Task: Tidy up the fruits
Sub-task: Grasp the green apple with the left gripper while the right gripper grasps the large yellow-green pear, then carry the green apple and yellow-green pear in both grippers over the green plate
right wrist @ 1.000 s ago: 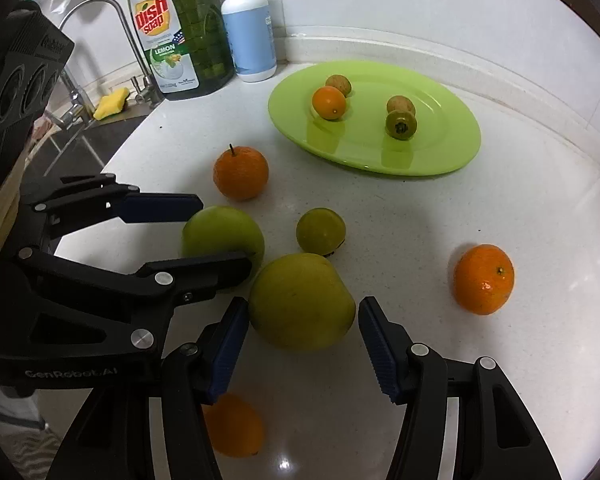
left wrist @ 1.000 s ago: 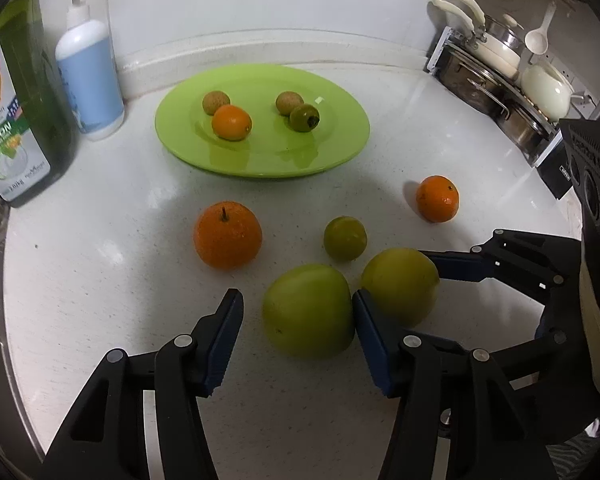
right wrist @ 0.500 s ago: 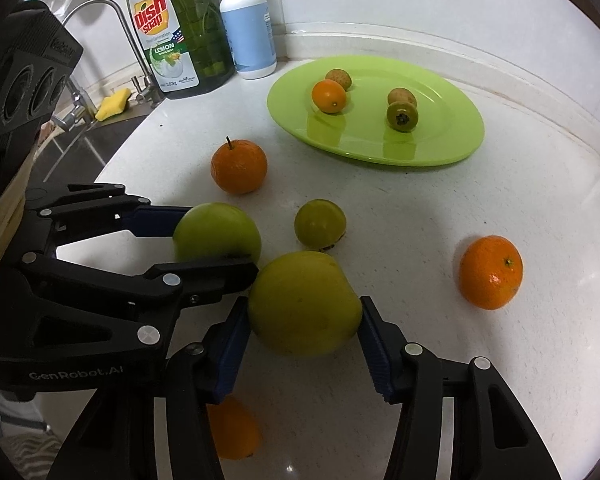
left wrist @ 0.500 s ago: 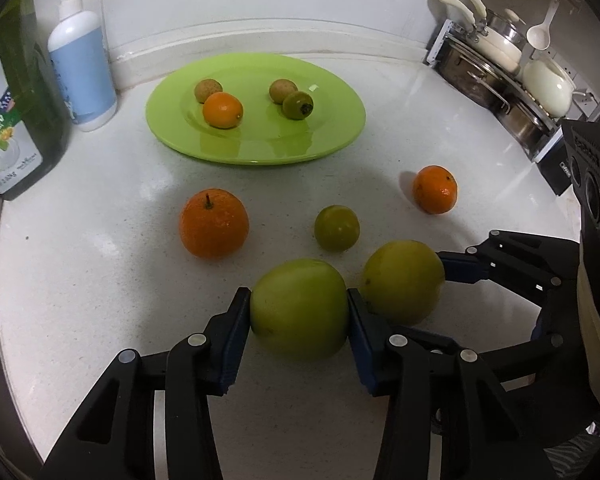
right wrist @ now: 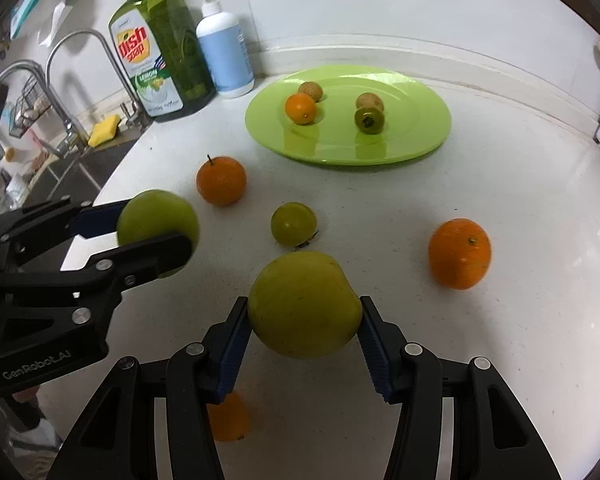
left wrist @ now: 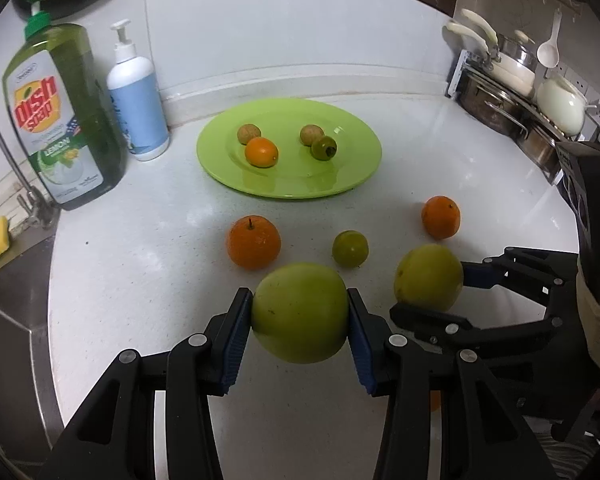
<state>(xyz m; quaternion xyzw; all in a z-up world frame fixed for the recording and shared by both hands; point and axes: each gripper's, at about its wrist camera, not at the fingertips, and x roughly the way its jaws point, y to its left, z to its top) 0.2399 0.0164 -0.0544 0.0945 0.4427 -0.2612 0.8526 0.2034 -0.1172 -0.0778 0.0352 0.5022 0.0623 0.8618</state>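
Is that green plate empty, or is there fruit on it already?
Not empty. The plate holds four small fruits; both grippers grip green apples.

light: bright overhead | glare: countertop | blur: slight, right view | edges: fisheye-bent, dark vignette

From your right wrist view, an orange at six o'clock sits half hidden behind your right gripper, the orange at three o'clock is motion-blurred, and your left gripper covers part of its green apple.
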